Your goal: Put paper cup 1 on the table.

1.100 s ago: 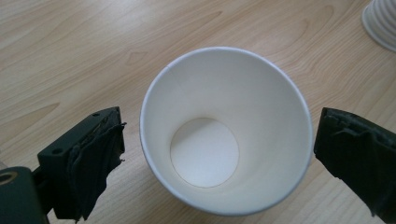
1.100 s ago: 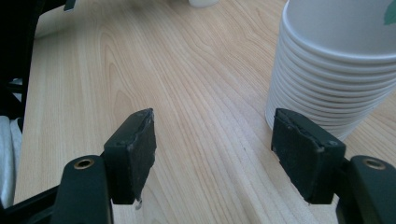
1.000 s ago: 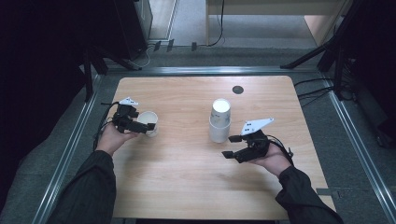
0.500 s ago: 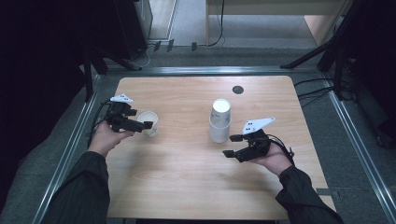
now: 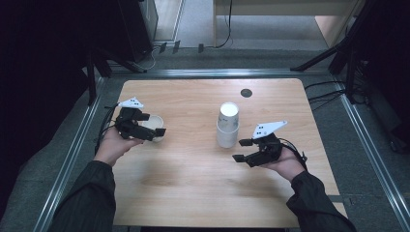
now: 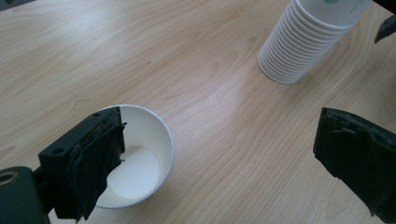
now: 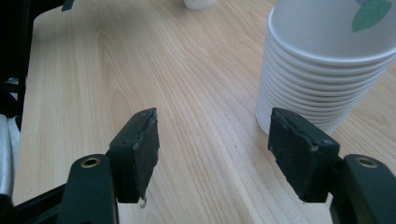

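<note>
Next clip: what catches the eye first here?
A tall stack of white paper cups stands upside down near the table's middle, just ahead of the right gripper, whose open jaws have just been closing on nothing. At the left, a single cup stands upright under the open left gripper.

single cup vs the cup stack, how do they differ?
The single cup stands alone with its mouth up, by the left tongs; the cup stack is many nested cups, mouths down, near the right tongs. The stack stands taller. A green leaf print shows on the stack, none on the single cup. Both are white.
</note>
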Demonstrator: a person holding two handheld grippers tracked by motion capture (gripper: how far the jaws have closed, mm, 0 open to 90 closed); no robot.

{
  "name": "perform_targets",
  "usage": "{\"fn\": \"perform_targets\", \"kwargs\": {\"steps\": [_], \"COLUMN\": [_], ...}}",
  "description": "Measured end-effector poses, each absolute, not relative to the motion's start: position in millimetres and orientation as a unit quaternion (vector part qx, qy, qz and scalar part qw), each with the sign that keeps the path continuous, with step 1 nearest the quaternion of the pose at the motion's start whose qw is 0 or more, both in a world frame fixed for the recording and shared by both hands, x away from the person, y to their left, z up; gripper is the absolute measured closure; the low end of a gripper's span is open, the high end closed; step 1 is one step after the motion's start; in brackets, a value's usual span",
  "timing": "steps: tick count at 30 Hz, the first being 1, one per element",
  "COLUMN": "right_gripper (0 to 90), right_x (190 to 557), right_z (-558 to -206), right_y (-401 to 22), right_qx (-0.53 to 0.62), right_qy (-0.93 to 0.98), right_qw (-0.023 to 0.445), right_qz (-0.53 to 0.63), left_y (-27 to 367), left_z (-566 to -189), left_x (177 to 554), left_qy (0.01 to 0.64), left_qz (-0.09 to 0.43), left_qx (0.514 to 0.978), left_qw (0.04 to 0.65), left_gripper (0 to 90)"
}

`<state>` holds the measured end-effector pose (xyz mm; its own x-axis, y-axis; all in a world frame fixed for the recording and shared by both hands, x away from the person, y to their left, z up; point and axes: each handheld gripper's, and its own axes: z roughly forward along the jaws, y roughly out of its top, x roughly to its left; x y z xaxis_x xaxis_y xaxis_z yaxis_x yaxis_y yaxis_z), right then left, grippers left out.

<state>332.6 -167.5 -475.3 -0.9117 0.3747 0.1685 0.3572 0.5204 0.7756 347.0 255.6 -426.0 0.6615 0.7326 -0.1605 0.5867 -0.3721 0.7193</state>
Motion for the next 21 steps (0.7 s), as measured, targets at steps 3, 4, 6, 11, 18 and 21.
{"fn": "perform_targets", "kwargs": {"steps": [3, 4, 6, 11, 18, 21], "right_gripper": [34.1, 34.1, 34.1, 34.1, 34.5, 33.8], "right_x": [333.3, 334.0, 334.0, 335.8, 338.7, 339.7], "right_z": [-474.5, -474.2, -473.5, -474.6, -473.2, -472.3], "right_y": [-169.0, -169.6, -170.7, -173.5, -178.9, -180.2], "right_qx": [0.211, 0.211, 0.215, 0.216, 0.224, 0.228], "right_qy": [0.871, 0.871, 0.871, 0.875, 0.872, 0.871], "right_qw": [0.011, 0.012, 0.012, 0.013, 0.004, 0.003], "right_qz": [0.443, 0.444, 0.443, 0.434, 0.436, 0.435], "left_y": [247.8, 245.3, 240.8, 229.1, 215.4, 209.9], "left_z": [-425.6, -426.0, -427.8, -433.9, -438.3, -440.1], "left_x": [343.7, 342.4, 340.3, 331.9, 320.2, 314.4], "left_qy": [0.393, 0.39, 0.385, 0.367, 0.351, 0.344], "left_qz": [0.087, 0.086, 0.081, 0.075, 0.064, 0.059], "left_qx": [0.824, 0.824, 0.826, 0.83, 0.831, 0.833], "left_qw": [0.399, 0.402, 0.403, 0.414, 0.426, 0.429], "left_gripper": [2.2, 2.2, 2.2, 5.3, 6.1, 6.1]}}
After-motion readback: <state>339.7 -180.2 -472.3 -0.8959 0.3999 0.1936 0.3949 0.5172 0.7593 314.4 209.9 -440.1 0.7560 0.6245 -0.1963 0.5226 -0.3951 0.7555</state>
